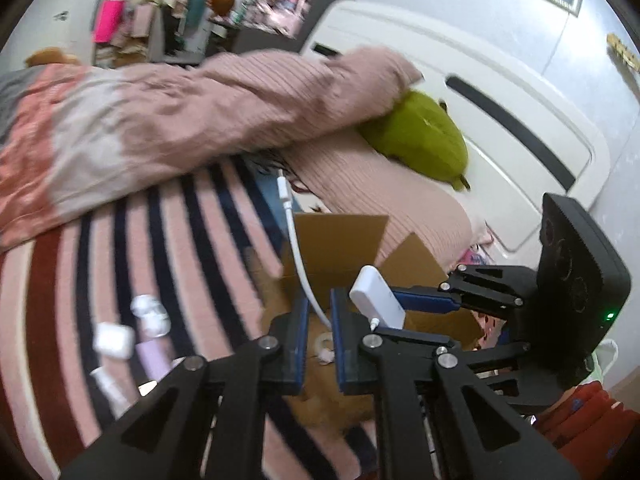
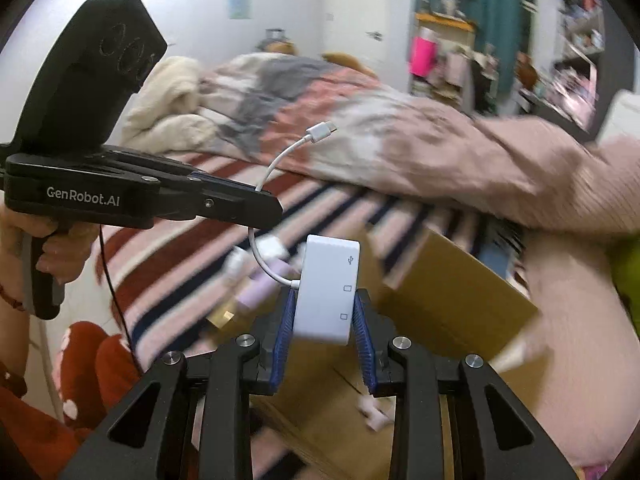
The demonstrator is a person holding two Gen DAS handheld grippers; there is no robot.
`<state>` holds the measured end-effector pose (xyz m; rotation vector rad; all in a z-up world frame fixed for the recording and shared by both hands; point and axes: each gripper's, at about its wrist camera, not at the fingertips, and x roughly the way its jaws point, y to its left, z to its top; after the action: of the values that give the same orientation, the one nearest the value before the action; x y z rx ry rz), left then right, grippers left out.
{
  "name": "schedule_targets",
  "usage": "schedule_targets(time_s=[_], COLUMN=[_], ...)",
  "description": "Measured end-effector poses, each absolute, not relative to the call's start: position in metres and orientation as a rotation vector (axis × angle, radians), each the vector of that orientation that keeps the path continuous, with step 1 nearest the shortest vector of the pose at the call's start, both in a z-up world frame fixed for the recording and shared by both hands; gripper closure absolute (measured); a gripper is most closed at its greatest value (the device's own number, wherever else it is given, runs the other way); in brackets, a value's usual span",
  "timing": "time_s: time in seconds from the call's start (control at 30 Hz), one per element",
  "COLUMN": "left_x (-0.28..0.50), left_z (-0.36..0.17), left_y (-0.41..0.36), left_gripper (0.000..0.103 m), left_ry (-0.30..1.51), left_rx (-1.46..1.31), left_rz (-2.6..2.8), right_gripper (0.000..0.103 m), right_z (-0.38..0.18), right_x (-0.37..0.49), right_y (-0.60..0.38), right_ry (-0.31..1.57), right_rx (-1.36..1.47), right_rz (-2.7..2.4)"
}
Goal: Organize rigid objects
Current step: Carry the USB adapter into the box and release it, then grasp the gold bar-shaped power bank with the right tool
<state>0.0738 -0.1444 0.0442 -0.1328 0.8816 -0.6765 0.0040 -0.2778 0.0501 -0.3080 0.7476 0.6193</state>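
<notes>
A white adapter hub with port icons sits upright between the blue pads of my right gripper, which is shut on it. Its thin white cable loops up to a plug. My left gripper pinches that cable partway along. In the left wrist view the cable runs down between the left gripper's pads, and the right gripper holds the hub just to their right. Both hang over an open cardboard box on the striped bed.
Several small white and lilac items lie on the striped blanket left of the box. A pink duvet, a green plush and a white headboard lie behind. A person's hand grips the left handle.
</notes>
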Motion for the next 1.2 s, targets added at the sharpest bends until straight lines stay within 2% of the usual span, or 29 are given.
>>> schedule_targets(time_s=[0.2,0.27,0.3,0.33,0.37,0.43,0.67,0.83,1.0,1.2], left_x=[0.083,0.081,0.079,0.077,0.075,0.072,0.045,0.022,0.004,-0.01], left_z=[0.027,0.025,0.024,0.024,0.026,0.031,0.059,0.047,0.007,-0.04], left_y=[-0.184,-0.19,-0.189,-0.189,-0.185,-0.173,-0.073,-0.007,0.047,0.08], left_gripper=[0.092,0.074,0.055,0.048,0.048,0.048,0.042,0.04,0.04,0.04], left_ry=[0.97,0.978,0.97,0.959,0.951,0.937,0.838,0.824,0.854,0.897], left_rx=[-0.075,-0.016,0.005,0.018,0.02,-0.006,-0.109,-0.131,-0.178,-0.219], left_rz=[-0.705,-0.666,-0.649,-0.64,-0.644,-0.64,-0.482,-0.34,-0.238,-0.203], right_gripper=[0.078,0.078,0.078,0.074,0.067,0.058,0.058,0.058,0.058,0.058], right_z=[0.041,0.038,0.036,0.035,0.034,0.034,0.06,0.06,0.022,-0.059], right_x=[0.015,0.018,0.019,0.02,0.02,0.018,0.0,-0.016,-0.022,-0.011], right_y=[-0.321,-0.327,-0.33,-0.33,-0.328,-0.327,-0.281,-0.209,-0.142,-0.107], right_ry=[0.862,0.901,0.908,0.916,0.923,0.914,0.799,0.773,0.858,1.044], right_rx=[-0.295,-0.292,-0.29,-0.296,-0.308,-0.317,-0.278,-0.302,-0.337,-0.279], right_rz=[0.528,0.52,0.513,0.499,0.485,0.471,0.627,0.814,0.914,0.798])
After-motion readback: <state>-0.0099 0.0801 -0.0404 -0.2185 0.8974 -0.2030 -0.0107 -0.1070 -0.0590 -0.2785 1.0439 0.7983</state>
